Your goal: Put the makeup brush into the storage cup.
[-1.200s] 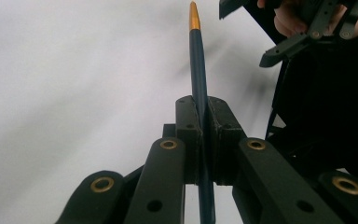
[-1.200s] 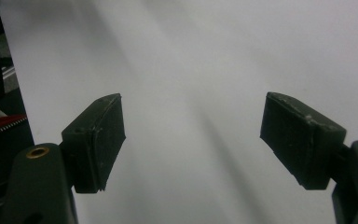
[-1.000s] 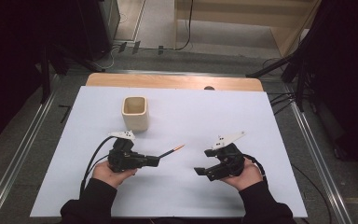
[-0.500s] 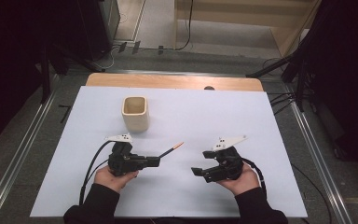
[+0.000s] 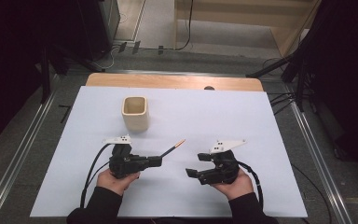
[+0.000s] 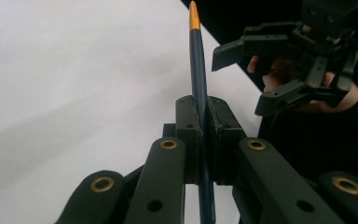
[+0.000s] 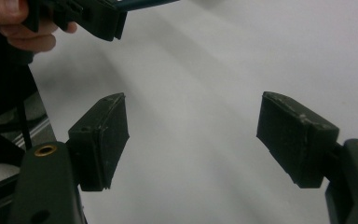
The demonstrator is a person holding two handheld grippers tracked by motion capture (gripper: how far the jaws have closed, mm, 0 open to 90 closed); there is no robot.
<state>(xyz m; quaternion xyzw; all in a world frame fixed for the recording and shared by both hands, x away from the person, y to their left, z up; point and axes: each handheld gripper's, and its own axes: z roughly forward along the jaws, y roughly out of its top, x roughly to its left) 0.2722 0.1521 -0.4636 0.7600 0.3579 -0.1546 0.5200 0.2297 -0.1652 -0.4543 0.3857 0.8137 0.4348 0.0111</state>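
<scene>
Room: we see bare white table sheet all around our hands.
Pencil: our left gripper squeezes the thin dark pencil with an orange tip; it points toward the far right.
Right gripper: wide apart, holding nothing.

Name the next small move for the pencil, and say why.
Probably carry the dark, orange-tipped pencil toward the cream square cup: the left hand-held gripper is clamped on it, the cup stands open just beyond, and the right hand-held gripper is open with nothing in it.
</scene>
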